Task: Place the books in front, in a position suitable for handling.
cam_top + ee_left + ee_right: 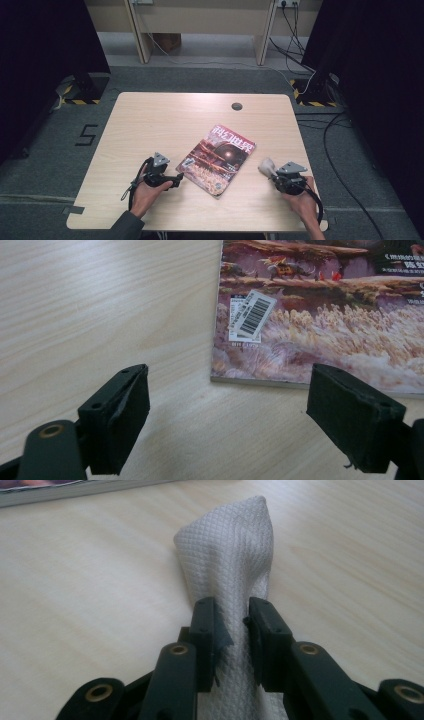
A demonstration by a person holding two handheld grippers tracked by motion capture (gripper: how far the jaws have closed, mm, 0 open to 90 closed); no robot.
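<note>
R gripper (pixel 270 171) has its jaws clamped on a bunched white cloth (pixel 227 560), waffle texture, which sticks out past the jaw tips toward the magazine (pixel 218 158). In the high view the cloth sits just off the mag's right edge, near but apart, so the R hand is the one placed to bring cloth to cover, prob a wipe. L gripper (pixel 176 180) has its jaws wide apart w/ nothing between them, low over the table (pixel 150 120) at the mag's near-left corner; in the left gripper view that corner lies ahead, between the two jaws & slightly right. Mag lies flat mid-table, long axis running diagonal, near-left to far-right. Writing: big Chinese title chars on the cover, too small to read for sure; white barcode sticker (pixel 250 315) near the corner, print not legible
</note>
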